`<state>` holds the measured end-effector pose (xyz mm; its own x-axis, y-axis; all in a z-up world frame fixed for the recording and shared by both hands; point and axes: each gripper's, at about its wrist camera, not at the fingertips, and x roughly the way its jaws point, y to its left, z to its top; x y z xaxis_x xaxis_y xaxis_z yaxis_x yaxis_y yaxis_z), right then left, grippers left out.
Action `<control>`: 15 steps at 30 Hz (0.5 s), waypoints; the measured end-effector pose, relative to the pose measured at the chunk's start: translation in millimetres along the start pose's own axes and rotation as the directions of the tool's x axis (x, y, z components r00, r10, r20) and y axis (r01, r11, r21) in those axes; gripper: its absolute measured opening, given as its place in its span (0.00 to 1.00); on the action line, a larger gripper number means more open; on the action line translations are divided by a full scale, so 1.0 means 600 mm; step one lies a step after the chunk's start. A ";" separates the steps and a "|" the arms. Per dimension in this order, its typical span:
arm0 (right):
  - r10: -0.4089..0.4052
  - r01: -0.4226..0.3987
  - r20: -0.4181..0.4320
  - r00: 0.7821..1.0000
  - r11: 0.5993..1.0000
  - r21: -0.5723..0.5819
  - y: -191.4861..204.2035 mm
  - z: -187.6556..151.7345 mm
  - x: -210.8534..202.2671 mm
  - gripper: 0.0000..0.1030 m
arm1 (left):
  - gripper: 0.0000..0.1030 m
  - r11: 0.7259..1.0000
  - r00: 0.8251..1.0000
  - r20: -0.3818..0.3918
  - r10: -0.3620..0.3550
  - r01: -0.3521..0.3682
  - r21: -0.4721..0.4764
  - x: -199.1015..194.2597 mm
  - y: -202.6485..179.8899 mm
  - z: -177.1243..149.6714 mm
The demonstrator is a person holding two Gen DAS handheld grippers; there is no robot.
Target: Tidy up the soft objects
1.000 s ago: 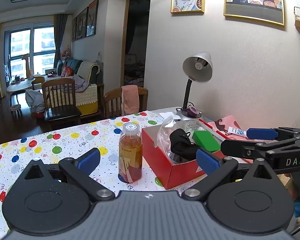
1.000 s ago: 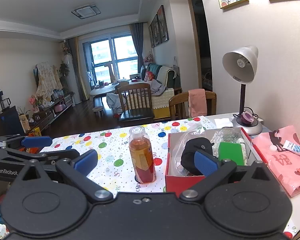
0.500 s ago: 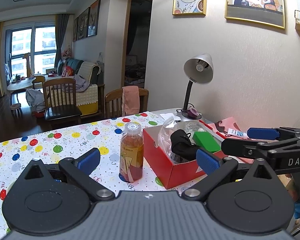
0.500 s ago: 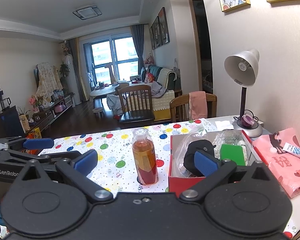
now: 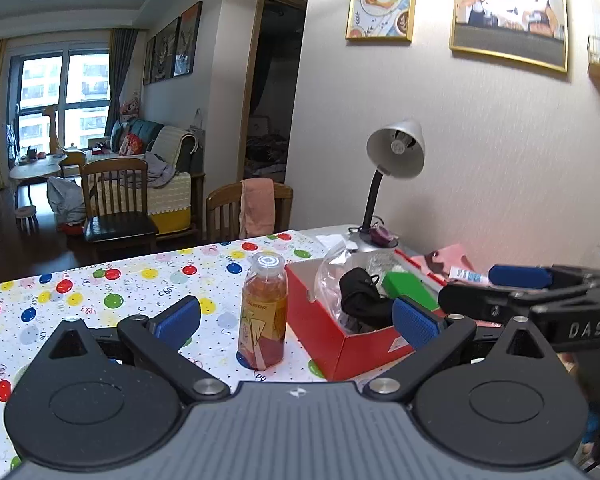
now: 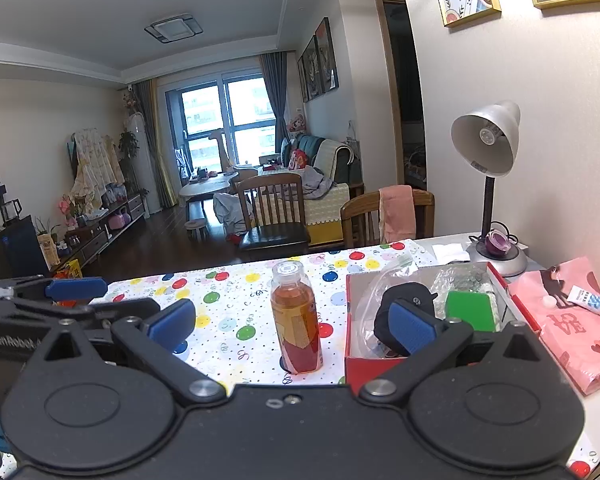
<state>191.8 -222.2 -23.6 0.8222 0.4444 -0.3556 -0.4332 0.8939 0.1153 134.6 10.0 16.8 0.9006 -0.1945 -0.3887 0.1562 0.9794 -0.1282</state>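
I held both tools above the near edge of the counter point(image 5: 100, 292), which wore a white cloth with coloured dots. My left gripper point(image 5: 296, 322) had its jaws spread wide with nothing between them, and my right gripper point(image 6: 292, 326) stood the same way, wide apart and empty. Straight ahead of both stood an upright bottle point(image 5: 263, 316) of amber drink with a white cap, on the cloth and just to the left of a red box point(image 5: 340, 344). The box was open at the top and held the soft things: a crumpled clear plastic bag point(image 5: 330, 280) at its left, a black pouch point(image 6: 404, 300) in the middle, and a green sponge point(image 6: 470, 310) to the right of it, with bubble wrap point(image 6: 460, 278) behind. Beyond the box stood a desk lamp point(image 6: 488, 148) against the wall. To the right of the box lay a pink bag point(image 6: 572, 328) flat on the counter, with a small white tube point(image 6: 590, 300) resting on it. In the left view my right tool crossed in from the right side, level with the box.
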 end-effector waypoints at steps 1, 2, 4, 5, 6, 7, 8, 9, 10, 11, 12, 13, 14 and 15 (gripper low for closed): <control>0.000 0.000 0.000 1.000 1.000 0.001 0.002 0.000 0.000 1.00 | 1.00 1.000 1.000 0.003 -0.002 0.002 -0.003 -0.002 0.003 0.000; -0.001 0.001 -0.001 1.000 1.000 0.000 0.002 -0.001 0.001 1.00 | 1.00 1.000 1.000 0.003 0.000 0.000 0.001 -0.003 0.003 0.000; 0.000 0.000 -0.001 1.000 1.000 0.002 0.008 -0.002 0.001 1.00 | 1.00 1.000 1.000 0.002 0.003 -0.003 0.004 -0.006 0.005 -0.002; 0.000 0.000 0.000 1.000 1.000 0.001 0.011 -0.002 0.001 1.00 | 1.00 1.000 1.000 0.001 0.001 -0.001 0.001 -0.008 0.008 -0.003; -0.001 0.001 0.000 1.000 1.000 -0.001 0.015 -0.002 0.001 1.00 | 1.00 1.000 1.000 0.000 0.001 -0.001 -0.002 -0.009 0.010 -0.003; -0.001 0.001 0.001 1.000 1.000 -0.001 0.017 -0.002 0.001 1.00 | 1.00 1.000 1.000 0.000 0.001 -0.001 -0.003 -0.011 0.012 -0.004; 0.000 0.000 0.000 1.000 1.000 0.002 0.015 -0.002 0.001 1.00 | 1.00 1.000 1.000 0.000 0.002 -0.002 -0.004 -0.012 0.014 -0.004; 0.000 0.000 -0.001 1.000 1.000 0.002 0.015 -0.002 0.001 1.00 | 1.00 1.000 1.000 0.000 0.001 -0.001 -0.006 -0.014 0.017 -0.005; -0.002 0.002 -0.001 1.000 1.000 0.003 0.017 -0.002 0.001 1.00 | 1.00 1.000 1.000 0.000 0.000 0.000 -0.008 -0.015 0.019 -0.005; -0.003 0.003 -0.002 1.000 1.000 0.002 0.019 -0.003 0.001 1.00 | 1.00 1.000 1.000 -0.002 -0.001 0.001 -0.009 -0.016 0.022 -0.007; -0.004 0.004 -0.002 1.000 1.000 0.004 0.022 -0.004 0.002 1.00 | 1.00 1.000 1.000 -0.004 -0.001 0.001 -0.011 -0.017 0.022 -0.006; -0.005 0.005 -0.003 1.000 1.000 0.006 0.025 -0.005 0.002 1.00 | 1.00 1.000 1.000 -0.006 -0.002 0.002 -0.012 -0.018 0.024 -0.007; -0.005 0.005 -0.005 1.000 1.000 0.006 0.030 -0.006 0.003 1.00 | 1.00 1.000 1.000 -0.008 -0.004 0.004 -0.014 -0.019 0.026 -0.008; -0.007 0.007 -0.006 1.000 1.000 0.007 0.032 -0.006 0.004 1.00 | 1.00 1.000 1.000 -0.010 -0.005 0.005 -0.016 -0.020 0.028 -0.009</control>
<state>183.8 -204.0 -25.8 0.8231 0.4376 -0.3620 -0.4246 0.8975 0.1194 124.5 28.6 14.2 0.8957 -0.2000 -0.3971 0.1542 0.9774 -0.1443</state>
